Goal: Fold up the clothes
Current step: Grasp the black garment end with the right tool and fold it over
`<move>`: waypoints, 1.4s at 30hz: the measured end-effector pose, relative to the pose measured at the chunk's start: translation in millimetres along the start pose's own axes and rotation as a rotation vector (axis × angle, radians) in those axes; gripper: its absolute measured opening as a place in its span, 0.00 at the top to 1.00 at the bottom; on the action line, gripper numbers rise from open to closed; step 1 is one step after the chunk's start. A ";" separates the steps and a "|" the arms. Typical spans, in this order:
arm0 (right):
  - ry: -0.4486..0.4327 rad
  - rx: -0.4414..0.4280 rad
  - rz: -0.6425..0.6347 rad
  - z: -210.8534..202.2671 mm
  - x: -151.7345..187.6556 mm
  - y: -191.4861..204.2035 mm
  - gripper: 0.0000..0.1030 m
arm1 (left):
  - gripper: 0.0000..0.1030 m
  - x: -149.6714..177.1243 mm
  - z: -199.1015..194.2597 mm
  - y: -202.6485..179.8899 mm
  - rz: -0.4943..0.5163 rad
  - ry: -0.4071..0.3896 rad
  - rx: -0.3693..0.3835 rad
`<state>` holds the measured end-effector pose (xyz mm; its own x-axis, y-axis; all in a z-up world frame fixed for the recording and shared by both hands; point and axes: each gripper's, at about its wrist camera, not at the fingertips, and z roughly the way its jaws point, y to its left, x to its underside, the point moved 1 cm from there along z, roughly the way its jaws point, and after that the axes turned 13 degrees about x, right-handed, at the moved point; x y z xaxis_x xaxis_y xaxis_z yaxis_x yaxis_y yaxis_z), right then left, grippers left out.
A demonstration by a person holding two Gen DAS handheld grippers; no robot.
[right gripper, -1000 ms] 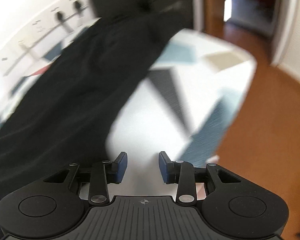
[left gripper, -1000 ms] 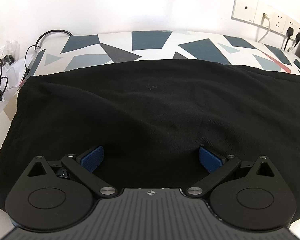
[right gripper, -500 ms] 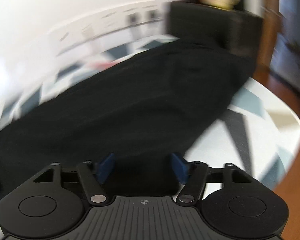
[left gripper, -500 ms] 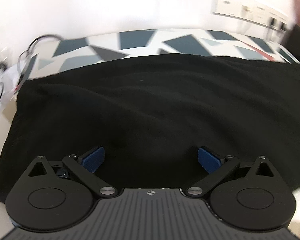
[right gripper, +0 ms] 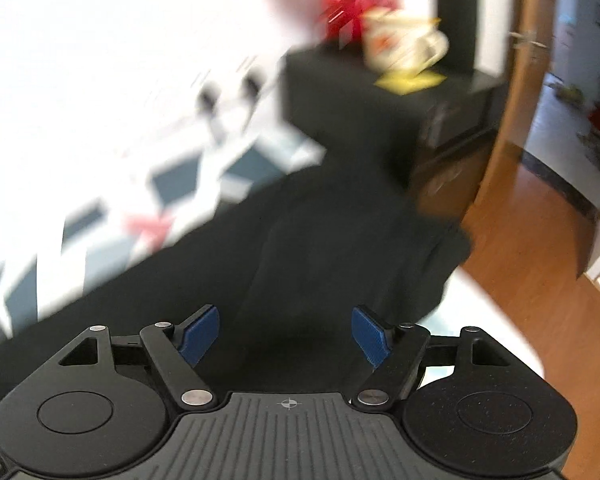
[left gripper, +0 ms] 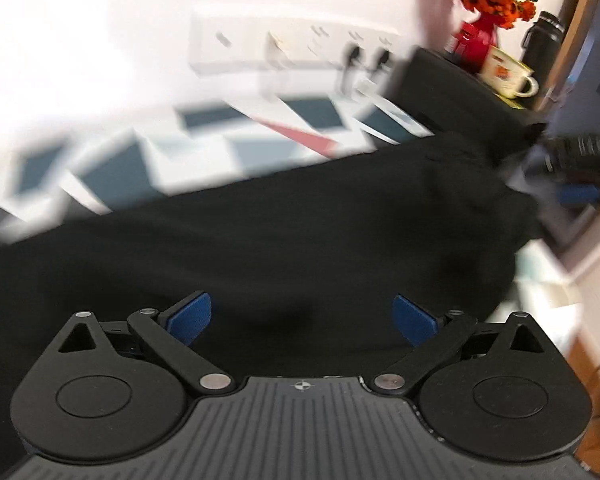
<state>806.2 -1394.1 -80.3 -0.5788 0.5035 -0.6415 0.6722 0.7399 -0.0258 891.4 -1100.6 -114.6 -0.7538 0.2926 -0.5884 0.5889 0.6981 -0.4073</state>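
- Black garment (left gripper: 283, 240) lies spread across my patterned table cover (left gripper: 227, 140); no readable label on it.
- Left gripper (left gripper: 302, 320) hangs over it, jaws wide, nothing pinched.
- Right gripper (right gripper: 285, 334) has just been opening, its pads clear of the cloth.
- Mug (left gripper: 508, 74) print too blurred to read.

Bright daylight, heavy motion blur, blown-out wall, fisheye edges.
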 end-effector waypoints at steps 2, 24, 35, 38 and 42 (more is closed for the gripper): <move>-0.027 -0.002 -0.002 8.7 -24.0 -16.6 0.29 | 0.04 7.9 19.0 -9.2 -0.037 0.044 -0.011; 0.013 -0.103 -0.458 234.0 -91.1 90.6 0.18 | 0.02 34.3 127.9 -112.6 0.216 0.267 -0.040; -0.002 -0.329 -0.643 146.2 -38.7 121.8 0.16 | 0.01 23.3 135.6 -102.4 0.121 0.240 0.001; 0.003 -0.330 -0.764 147.9 -4.8 156.6 0.20 | 0.01 21.9 139.2 -103.7 0.129 0.239 -0.005; -0.015 -0.278 -0.670 180.4 -17.1 189.7 0.04 | 0.01 23.0 139.7 -105.0 0.143 0.232 -0.012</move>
<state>1026.9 -1342.9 -212.6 -0.8173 -0.1026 -0.5671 0.0320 0.9745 -0.2223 852.9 -1258.5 -182.9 -0.7109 0.5295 -0.4629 0.6915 0.6464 -0.3226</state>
